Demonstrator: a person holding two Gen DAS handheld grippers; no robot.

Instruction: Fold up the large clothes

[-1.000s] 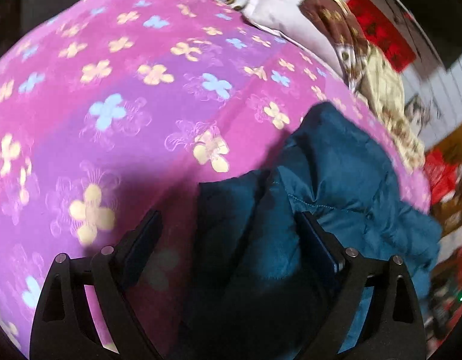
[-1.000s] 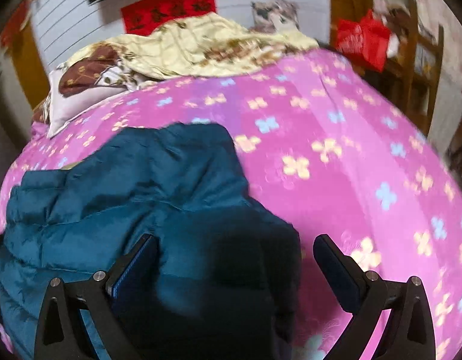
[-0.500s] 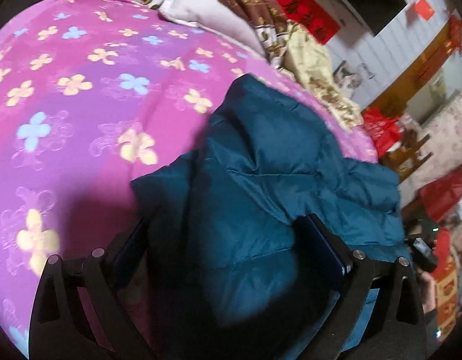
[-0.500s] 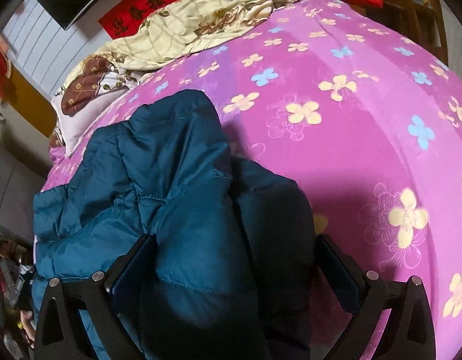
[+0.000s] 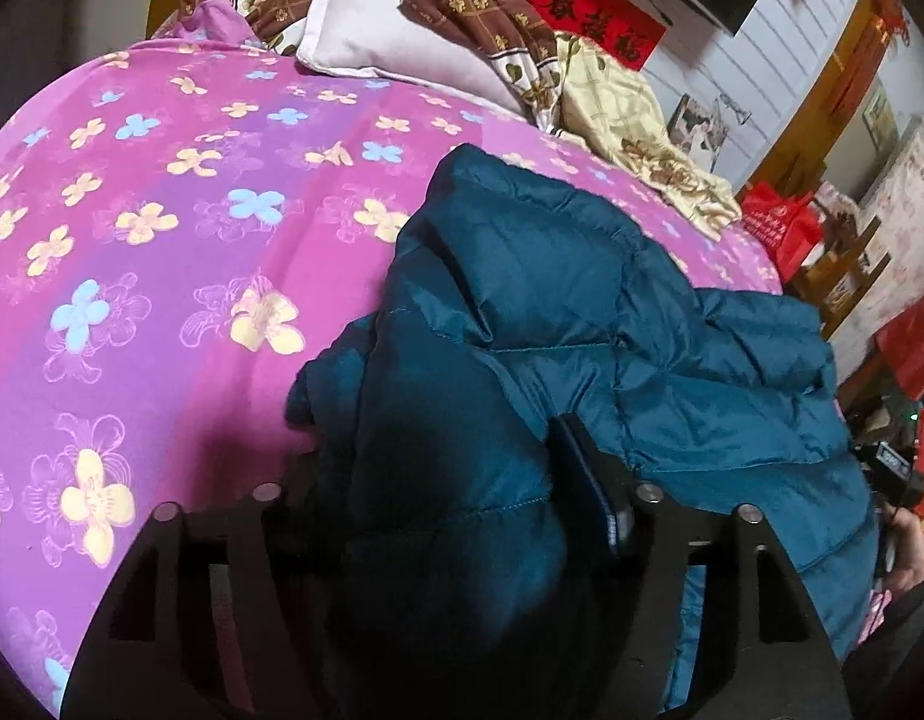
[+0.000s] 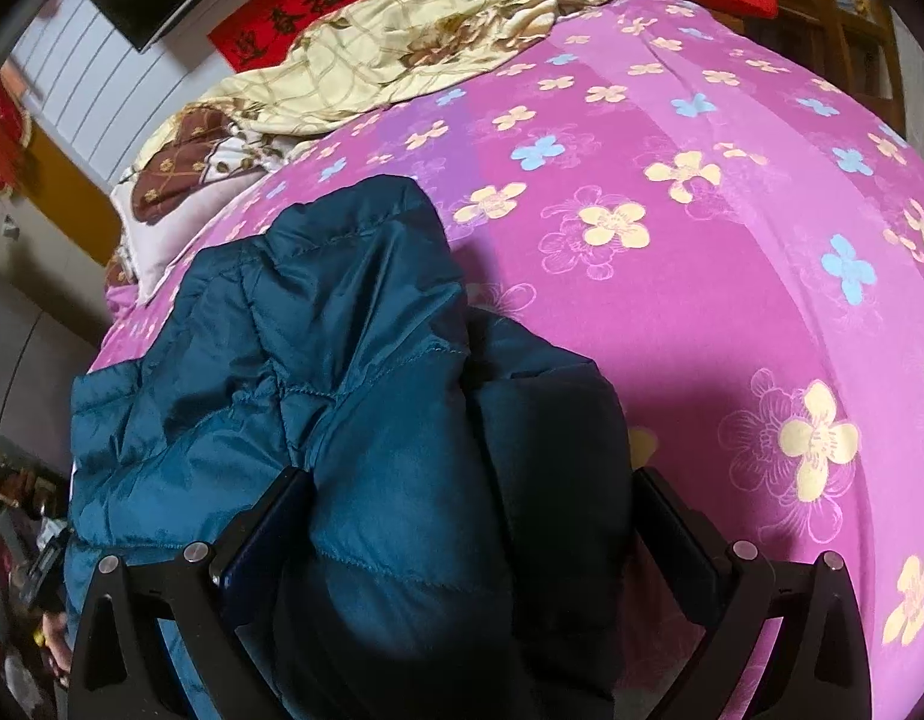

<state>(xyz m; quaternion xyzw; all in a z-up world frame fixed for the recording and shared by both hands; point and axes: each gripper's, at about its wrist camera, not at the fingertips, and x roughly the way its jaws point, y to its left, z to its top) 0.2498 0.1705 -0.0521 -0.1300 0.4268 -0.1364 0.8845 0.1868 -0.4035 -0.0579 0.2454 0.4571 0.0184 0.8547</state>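
A teal quilted puffer jacket (image 5: 582,324) lies crumpled on a pink flowered bedspread (image 5: 162,210). My left gripper (image 5: 444,468) has narrowed its jaws around a thick fold of the jacket's near edge; its left finger is mostly buried in fabric. In the right wrist view the same jacket (image 6: 318,348) fills the lower left. My right gripper (image 6: 468,516) stands with its jaws wide on either side of a bulky fold, the fabric bulging between them. The bedspread (image 6: 732,240) stretches away to the right.
A white pillow (image 5: 402,42), a brown patterned cloth and a cream quilt (image 6: 390,60) are heaped at the head of the bed. Red bags (image 5: 780,222) and wooden furniture stand beyond the bed's far side. Red banner on the wall.
Both grippers have moved in over the jacket's near edge, so thick folds now fill their jaws. The left gripper's jaws have narrowed on the fabric. The views have swung toward the bed's head.
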